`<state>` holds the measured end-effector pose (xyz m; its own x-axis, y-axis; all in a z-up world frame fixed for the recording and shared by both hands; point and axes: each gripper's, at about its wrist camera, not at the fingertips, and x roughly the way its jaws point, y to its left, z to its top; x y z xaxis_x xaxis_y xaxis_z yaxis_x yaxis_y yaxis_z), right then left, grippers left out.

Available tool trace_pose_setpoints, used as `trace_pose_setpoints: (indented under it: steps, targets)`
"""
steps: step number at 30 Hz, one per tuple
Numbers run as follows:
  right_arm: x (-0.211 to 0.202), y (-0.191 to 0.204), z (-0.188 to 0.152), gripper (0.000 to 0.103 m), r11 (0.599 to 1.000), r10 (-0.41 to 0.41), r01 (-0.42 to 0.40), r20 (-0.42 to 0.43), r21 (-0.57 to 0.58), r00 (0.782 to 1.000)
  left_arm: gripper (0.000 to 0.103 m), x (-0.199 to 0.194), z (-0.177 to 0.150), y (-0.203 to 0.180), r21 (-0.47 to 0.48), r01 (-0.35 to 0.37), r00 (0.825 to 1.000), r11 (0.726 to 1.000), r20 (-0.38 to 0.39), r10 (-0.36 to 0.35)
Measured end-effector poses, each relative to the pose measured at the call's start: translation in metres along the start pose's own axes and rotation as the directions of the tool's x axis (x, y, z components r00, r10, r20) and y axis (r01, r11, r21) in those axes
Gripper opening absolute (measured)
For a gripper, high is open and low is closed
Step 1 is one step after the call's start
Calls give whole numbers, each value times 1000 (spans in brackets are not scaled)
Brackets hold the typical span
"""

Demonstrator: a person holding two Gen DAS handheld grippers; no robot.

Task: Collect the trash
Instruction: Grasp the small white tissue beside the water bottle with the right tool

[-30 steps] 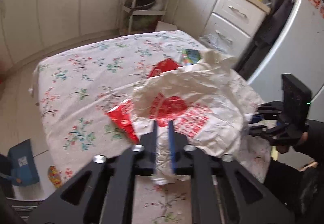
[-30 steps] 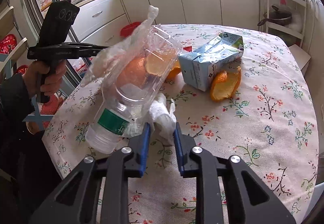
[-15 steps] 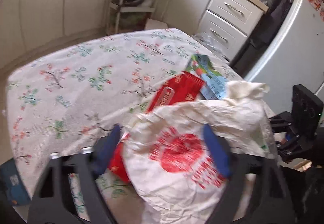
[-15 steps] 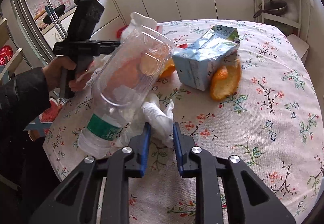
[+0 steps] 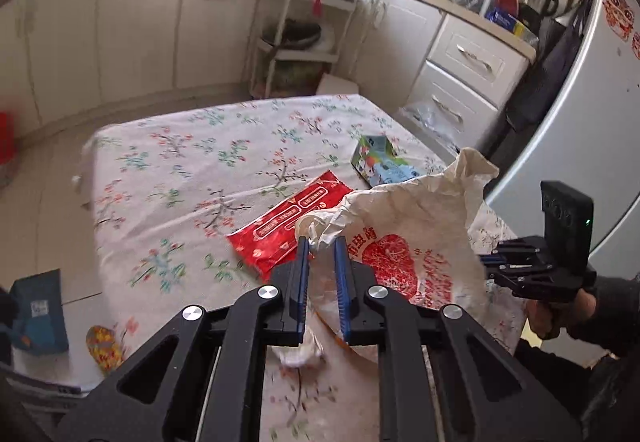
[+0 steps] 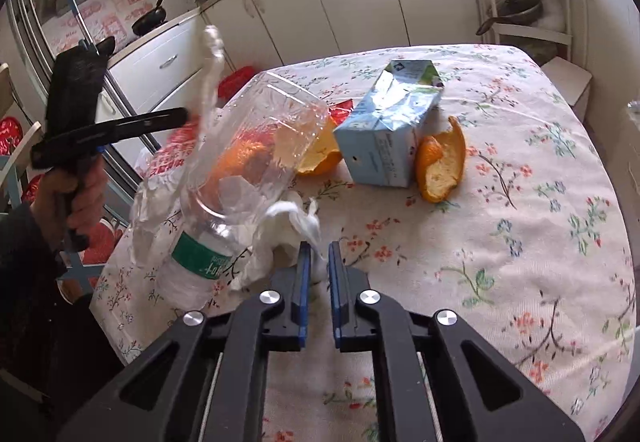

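While pinched: bag rim [image 5: 320, 230] between left claw [image 5: 320, 246]

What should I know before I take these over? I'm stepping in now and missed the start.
Left hand-held gripper: jaws just closed, pinching the rim of the white bag.
Right hand-held gripper: jaws also just closed on thin white plastic, apparently the bag's other edge.
Clear bottle: tilted at the bag; I cannot tell whether it is inside.
Loose on the table: red wrapper, blue carton, two orange peels.
Left to do: hold the bag open and get those in.
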<state>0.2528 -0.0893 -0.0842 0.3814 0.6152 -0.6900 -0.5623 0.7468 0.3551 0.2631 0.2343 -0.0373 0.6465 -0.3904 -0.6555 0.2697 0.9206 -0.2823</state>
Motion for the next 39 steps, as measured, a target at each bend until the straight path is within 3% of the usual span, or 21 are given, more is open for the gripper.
trace_pose_setpoints:
  steps: [7,10,11,12,13,14,17,19,20,21,22,26,35,39]
  targets:
    - [-35,0,-20,7,999,18,-21,49,50,999,12,-82,-25,-30,-107,-125,982,986,131,139]
    - [-38,1,-21,7,999,-24,22,39,37,999,12,-104,-40,-51,-140,-180,965,974,166,202]
    - [-36,0,-19,19,999,-30,29,37,38,999,12,-111,-45,-57,-152,-191,960,970,176,217]
    - [-33,-1,-13,50,998,-30,28,36,49,999,12,-117,-50,-63,-162,-199,956,967,186,228]
    - [-33,-1,-8,62,998,-41,38,54,53,998,12,-123,-57,-71,-172,-203,952,964,197,235]
    - [-31,0,-2,66,998,-49,45,80,45,996,12,-127,-61,-76,-178,-203,950,963,203,238]
    - [-11,7,18,66,1000,-6,5,73,15,997,12,-137,-73,-88,-206,-196,946,959,217,240]
    - [5,13,25,60,1000,6,-5,43,-11,999,12,-143,-78,-91,-229,-187,944,955,226,239]
    - [13,13,27,48,1000,14,-14,22,-10,1000,12,-145,-80,-91,-242,-181,944,953,229,237]
    - [17,13,27,30,1000,24,-24,0,0,1000,12,-147,-81,-91,-252,-177,944,951,230,237]
    - [21,11,25,22,999,43,-42,-25,16,999,12,-148,-82,-91,-256,-178,943,950,231,239]
    - [6,11,9,7,999,43,-43,-10,33,999,12,-153,-86,-95,-252,-185,940,950,235,246]
    - [-79,7,-10,4,989,60,-79,153,124,986,12,-167,-81,-134,-195,-268,911,944,267,314]
    - [-89,8,-17,5,995,27,-38,116,91,993,12,-172,-80,-149,-187,-286,903,940,277,329]
